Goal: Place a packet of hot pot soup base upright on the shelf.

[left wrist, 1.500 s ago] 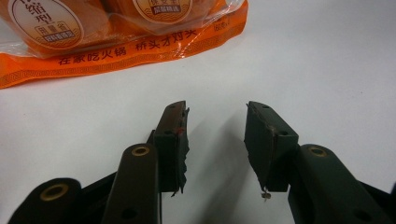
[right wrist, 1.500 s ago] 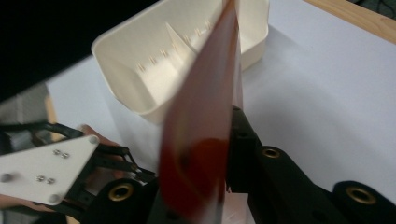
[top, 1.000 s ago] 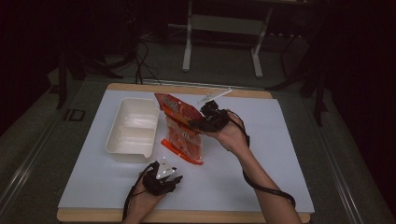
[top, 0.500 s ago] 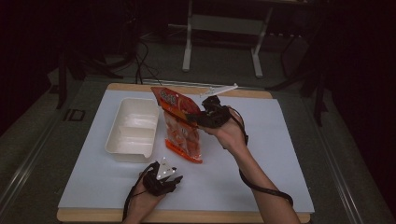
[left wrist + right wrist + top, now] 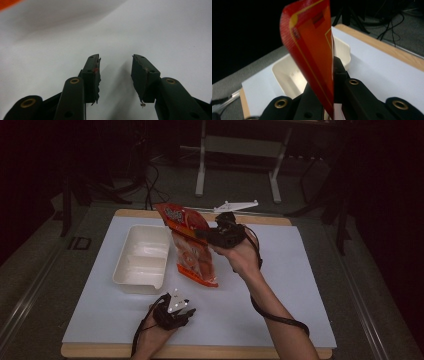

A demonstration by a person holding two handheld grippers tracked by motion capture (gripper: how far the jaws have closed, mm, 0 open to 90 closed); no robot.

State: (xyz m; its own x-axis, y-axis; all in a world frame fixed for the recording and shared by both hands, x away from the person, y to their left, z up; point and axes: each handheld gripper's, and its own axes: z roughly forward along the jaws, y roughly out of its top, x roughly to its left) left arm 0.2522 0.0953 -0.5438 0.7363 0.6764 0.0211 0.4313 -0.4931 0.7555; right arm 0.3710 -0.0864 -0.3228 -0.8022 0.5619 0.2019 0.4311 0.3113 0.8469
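An orange-red snack bag (image 5: 192,245) hangs above the white mat, held near its top by my right gripper (image 5: 205,234), whose jaws are shut on it. In the right gripper view the bag (image 5: 314,50) rises edge-on between the black jaws. To its left sits a cream two-part tray (image 5: 142,257), seen behind the bag as the tray (image 5: 289,77). My left gripper (image 5: 186,311) rests low near the front edge of the mat, open with nothing between its fingers (image 5: 93,75).
The white mat (image 5: 280,285) covers a wooden board (image 5: 200,352) on the table. A metal stand's legs (image 5: 200,175) and cables lie on the dark floor behind. A grey plate (image 5: 235,206) rides on the right gripper.
The right gripper has lifted the bag a little higher and shifted it slightly left, toward the tray. The left gripper has stayed in place.
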